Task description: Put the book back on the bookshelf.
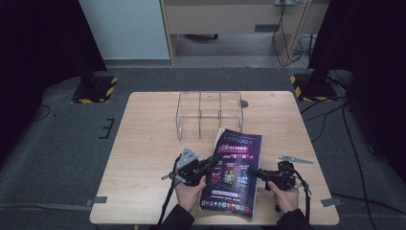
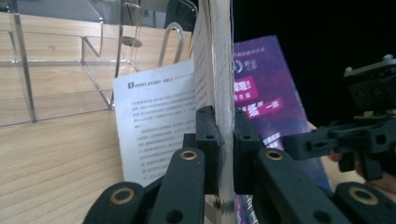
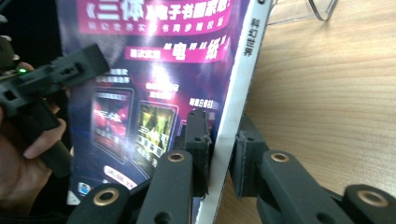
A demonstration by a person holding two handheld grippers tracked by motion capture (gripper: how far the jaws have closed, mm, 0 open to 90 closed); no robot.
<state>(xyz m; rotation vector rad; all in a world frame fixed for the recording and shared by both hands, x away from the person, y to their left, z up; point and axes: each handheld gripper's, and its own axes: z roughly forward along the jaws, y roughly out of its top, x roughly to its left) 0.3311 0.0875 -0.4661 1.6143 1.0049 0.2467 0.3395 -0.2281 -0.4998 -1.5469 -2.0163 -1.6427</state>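
Note:
A magazine [image 1: 234, 167] with a purple cover is held over the near middle of the wooden table [image 1: 143, 143], its near end hanging past the front edge. My left gripper [image 1: 213, 163] is shut on its left edge; in the left gripper view the pads of this gripper [image 2: 224, 144] pinch the page block, with a white text page [image 2: 154, 121] to the left and the purple cover [image 2: 261, 88] to the right. My right gripper [image 1: 256, 172] is shut on the right, spine edge. In the right gripper view the jaws of that gripper [image 3: 223, 149] clamp the white spine of the magazine [image 3: 159, 70].
A clear acrylic rack [image 1: 209, 112] with several compartments stands just beyond the magazine. A grey metal strip [image 1: 295, 159] lies on the table to the right. Two stands with yellow-and-black bases [image 1: 95, 88] [image 1: 313, 86] rest on the floor behind the table.

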